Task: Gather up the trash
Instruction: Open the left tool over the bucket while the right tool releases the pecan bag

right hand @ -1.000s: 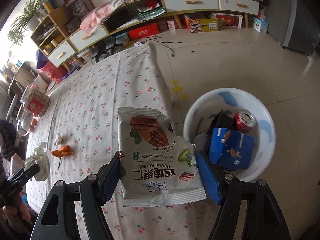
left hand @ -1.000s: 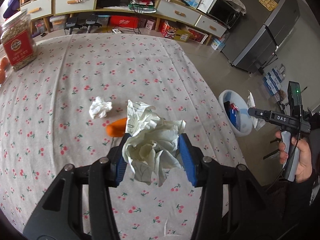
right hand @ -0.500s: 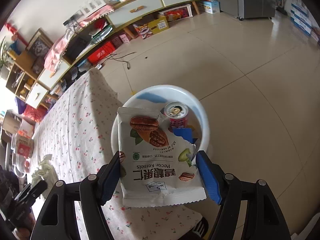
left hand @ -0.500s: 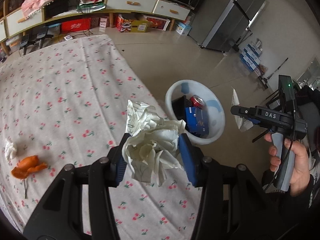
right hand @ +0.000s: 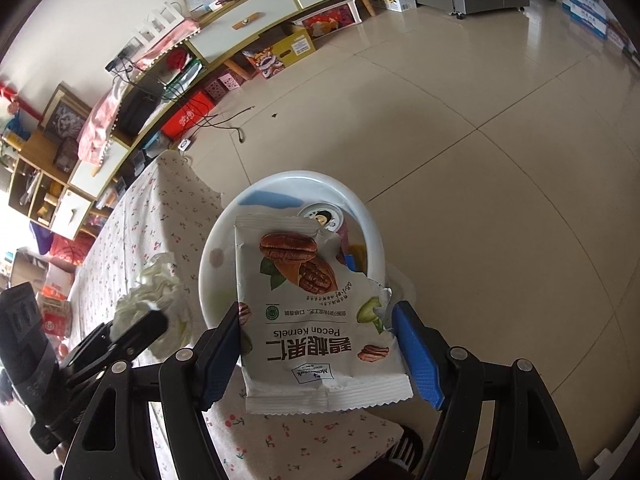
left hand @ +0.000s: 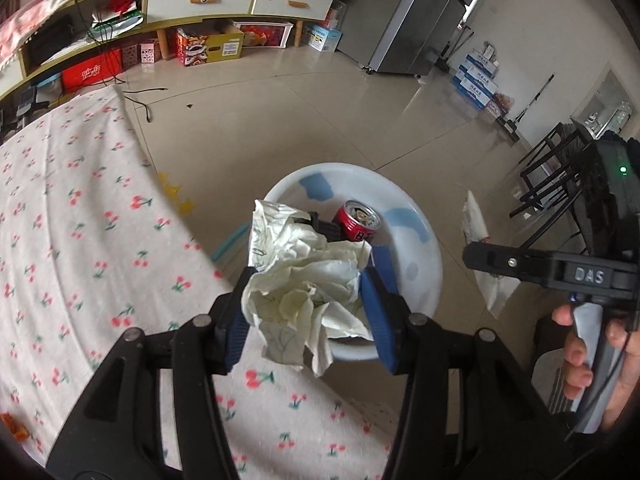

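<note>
Pretty far along I'd say — red can (left hand: 357, 220) already in the white bin (left hand: 416, 220) on the floor, left gripper (left hand: 306, 300) clamped on crumpled paper (left hand: 304, 280) and right gripper (right hand: 320, 344) pinching a pecan kernels bag (right hand: 312, 312), both over the bin — just the drops left.

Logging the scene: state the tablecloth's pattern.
The tablecloth is white with small red cherries, clearest in the left wrist view.
</note>
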Available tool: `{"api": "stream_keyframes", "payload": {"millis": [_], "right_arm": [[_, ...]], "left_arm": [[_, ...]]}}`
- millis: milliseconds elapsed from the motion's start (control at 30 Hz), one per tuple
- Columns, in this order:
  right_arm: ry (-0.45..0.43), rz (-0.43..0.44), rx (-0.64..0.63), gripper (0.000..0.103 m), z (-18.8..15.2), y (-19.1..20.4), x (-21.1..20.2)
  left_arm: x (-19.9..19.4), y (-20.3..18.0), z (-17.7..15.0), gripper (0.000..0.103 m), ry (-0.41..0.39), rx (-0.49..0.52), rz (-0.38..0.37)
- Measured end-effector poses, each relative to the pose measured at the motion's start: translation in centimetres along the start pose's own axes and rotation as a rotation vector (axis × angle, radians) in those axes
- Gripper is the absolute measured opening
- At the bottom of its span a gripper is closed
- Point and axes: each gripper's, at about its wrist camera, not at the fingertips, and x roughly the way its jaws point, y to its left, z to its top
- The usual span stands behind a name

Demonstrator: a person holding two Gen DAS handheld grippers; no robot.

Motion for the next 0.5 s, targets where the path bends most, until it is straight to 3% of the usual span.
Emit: {"api": "stream_keyframes", "payload": {"millis": [100, 233, 500], "right_arm": [[-0.004, -0.006, 0.006, 0.075, 0.2, -0.3, 0.0], [-0.009, -0.013, 0.014, 0.075, 0.5, -0.5, 0.0], [0.007, -0.030, 0.011, 0.075, 0.8, 0.0, 0.9]], "left_arm": [[0.9, -0.1, 0.3, 0.061, 0.005, -0.007, -0.019], [0.8, -0.2, 0.5, 0.079, -0.003, -0.037, -0.037], [-1.3, 0.5, -0.2, 0.082, -0.003, -0.048, -0.015]]}}
